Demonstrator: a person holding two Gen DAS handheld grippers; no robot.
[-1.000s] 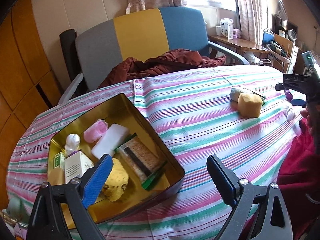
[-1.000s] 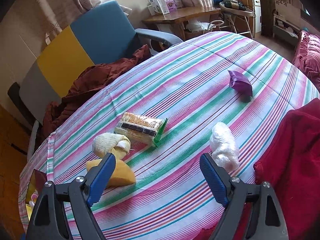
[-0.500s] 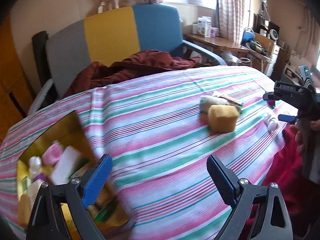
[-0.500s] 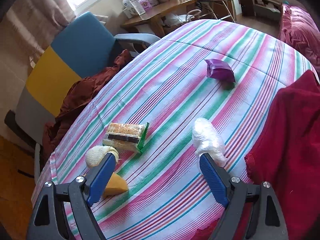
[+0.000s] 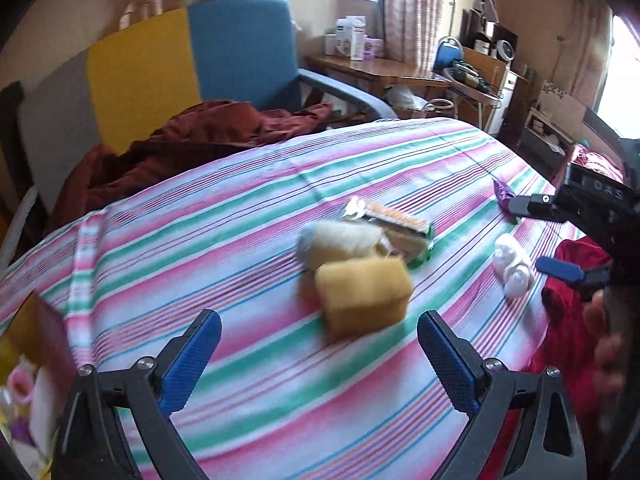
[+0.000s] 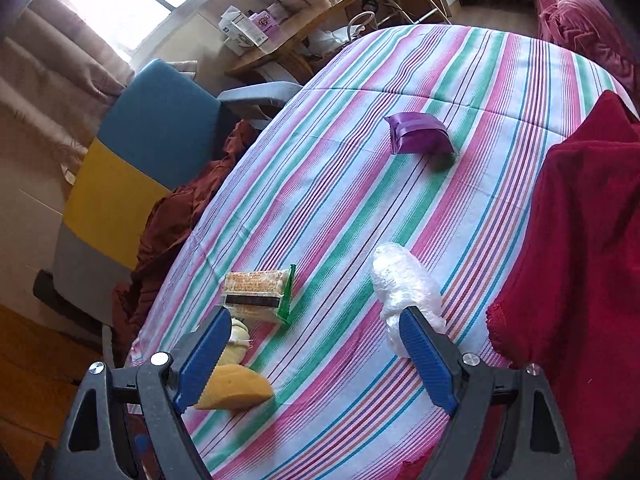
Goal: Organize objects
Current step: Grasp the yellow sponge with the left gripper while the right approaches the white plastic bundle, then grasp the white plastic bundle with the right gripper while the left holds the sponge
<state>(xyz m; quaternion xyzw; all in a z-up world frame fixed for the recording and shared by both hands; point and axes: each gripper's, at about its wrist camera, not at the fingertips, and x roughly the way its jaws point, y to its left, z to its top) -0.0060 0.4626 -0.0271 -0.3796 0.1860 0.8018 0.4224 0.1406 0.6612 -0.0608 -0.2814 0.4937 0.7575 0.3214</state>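
Observation:
My left gripper (image 5: 318, 334) is open and empty, a short way in front of a yellow sponge (image 5: 362, 294) on the striped tablecloth (image 5: 224, 216). Behind the sponge lie a cream cloth roll (image 5: 340, 240) and a cracker packet (image 5: 390, 226). My right gripper (image 6: 312, 342) is open and empty, over the cloth. A white plastic wad (image 6: 406, 288) lies by its right finger; the cracker packet (image 6: 256, 292), cloth roll (image 6: 238, 340) and sponge (image 6: 234, 388) lie by its left finger. A purple pouch (image 6: 420, 134) lies farther off. The right gripper (image 5: 560, 236) also shows at the right edge of the left wrist view.
A gold tin's corner (image 5: 24, 360) with small items shows at the lower left. A red cloth (image 6: 576, 260) lies at the table's right edge. A blue, yellow and grey chair (image 5: 192, 60) with a maroon garment (image 5: 192, 140) stands behind the table.
My left gripper has swung right, away from the gold tin and toward the sponge, which now sits close ahead. My right gripper has drifted nearer the plastic wad. Both stay open.

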